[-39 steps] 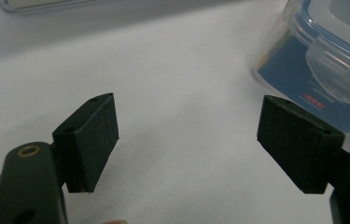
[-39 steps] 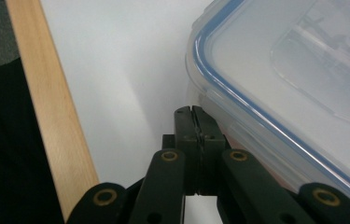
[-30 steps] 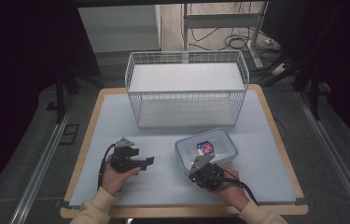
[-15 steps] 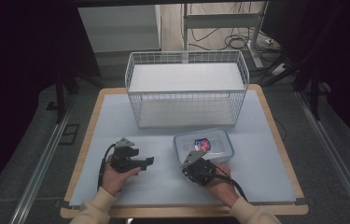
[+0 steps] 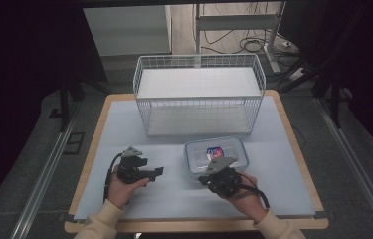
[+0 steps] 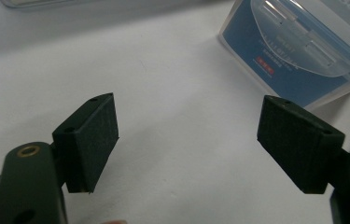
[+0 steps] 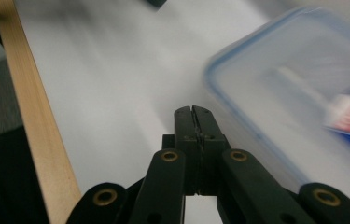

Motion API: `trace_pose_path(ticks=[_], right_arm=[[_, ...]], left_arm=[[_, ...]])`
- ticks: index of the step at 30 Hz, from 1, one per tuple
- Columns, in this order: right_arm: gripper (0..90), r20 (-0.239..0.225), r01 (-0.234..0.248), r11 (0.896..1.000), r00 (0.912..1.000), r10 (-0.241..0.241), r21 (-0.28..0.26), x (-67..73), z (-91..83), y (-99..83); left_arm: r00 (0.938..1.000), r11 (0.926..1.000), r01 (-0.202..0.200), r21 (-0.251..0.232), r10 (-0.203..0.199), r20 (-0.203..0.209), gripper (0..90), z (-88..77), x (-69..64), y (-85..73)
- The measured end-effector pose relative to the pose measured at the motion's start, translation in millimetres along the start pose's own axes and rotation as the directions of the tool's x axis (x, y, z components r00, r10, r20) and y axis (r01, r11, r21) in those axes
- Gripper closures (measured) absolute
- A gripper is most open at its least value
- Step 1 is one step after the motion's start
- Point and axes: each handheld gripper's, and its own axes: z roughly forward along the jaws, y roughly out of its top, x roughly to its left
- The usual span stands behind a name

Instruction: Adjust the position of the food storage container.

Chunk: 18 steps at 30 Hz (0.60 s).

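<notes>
A clear plastic container [image 5: 216, 157] with a blue-rimmed lid lies on the pale mat at front centre, with a red and blue label inside it. My right gripper [image 5: 203, 180] is at the container's near edge, pointing left, shut, with nothing between its jaws. In the right gripper view the closed tips [image 7: 195, 112] sit just left of the blurred container [image 7: 294, 84]. My left gripper [image 5: 159, 172] rests to the left, aimed right at the container and a short way from it. In the left gripper view its jaws [image 6: 189, 100] stand open around bare mat, and the container [image 6: 298, 51] is at the upper right.
A white wire basket [image 5: 199, 94] stands at the back of the table [image 5: 293, 204], just behind the container. The wooden table edge [image 7: 37, 121] runs close beside my right gripper. Bare mat lies between the two grippers and along the front.
My right gripper has lifted a little and shifted along the container's near edge. The container has turned to lie squarer to the table. The left gripper has stayed put.
</notes>
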Motion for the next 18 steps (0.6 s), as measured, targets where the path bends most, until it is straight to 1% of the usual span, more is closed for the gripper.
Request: trace_pose_path(ticks=[1,4,6,8,10,11,12,14,15,17,18], right_arm=[[89.8,0.011,-0.010,1.000,0.9999,0.010,-0.013,-4.3,-7.1,-0.6],[89.8,0.052,-0.062,0.997,0.9966,0.064,-0.042,-27.0,-32.5,-6.9],[89.8,0.107,-0.094,0.994,0.9893,0.100,-0.058,-44.6,-46.4,-13.4],[89.9,0.138,-0.143,0.987,0.9786,0.153,-0.077,-63.5,-57.7,-21.3],[89.9,0.178,-0.183,0.980,0.9647,0.194,-0.077,-82.6,-65.3,-31.3],[89.9,0.190,-0.204,0.976,0.9581,0.214,-0.071,-92.2,-67.6,-36.9],[89.9,0.203,-0.227,0.972,0.9503,0.236,-0.065,-101.1,-69.3,-42.7],[89.9,0.237,-0.268,0.962,0.9319,0.274,-0.060,-116.4,-70.6,-53.7],[89.9,0.247,-0.287,0.957,0.9245,0.290,-0.049,-124.2,-69.5,-59.3],[89.9,0.258,-0.314,0.949,0.9149,0.311,-0.031,-132.6,-65.5,-65.6],[89.9,0.255,-0.320,0.947,0.9150,0.313,-0.015,-136.7,-62.1,-68.4]], left_arm=[[1.0000,1.0000,-0.002,0.000,0.002,0.000,20.4,-0.1,-0.3,0.2],[1.0000,1.0000,-0.005,0.001,0.005,0.001,20.4,0.2,-1.7,0.9],[1.0000,1.0000,-0.005,0.002,0.005,0.000,20.4,0.9,-1.9,1.3],[1.0000,1.0000,-0.005,0.003,0.005,0.001,20.4,1.4,-1.3,1.5],[1.0000,1.0000,0.000,0.004,0.000,-0.002,20.4,1.9,-0.5,1.4],[1.0000,1.0000,0.002,0.004,-0.002,-0.002,20.4,1.9,-0.1,1.3],[1.0000,1.0000,0.003,0.002,-0.003,-0.003,20.4,1.6,-0.3,1.2],[1.0000,1.0000,0.002,0.000,-0.002,-0.002,20.4,1.2,-0.8,1.2],[1.0000,1.0000,0.001,0.001,-0.001,-0.002,20.4,1.4,-1.0,1.1],[1.0000,1.0000,0.001,0.004,-0.001,-0.003,20.4,2.3,-1.0,0.8],[1.0000,1.0000,0.001,0.005,-0.001,-0.003,20.4,2.7,-0.9,0.7]])
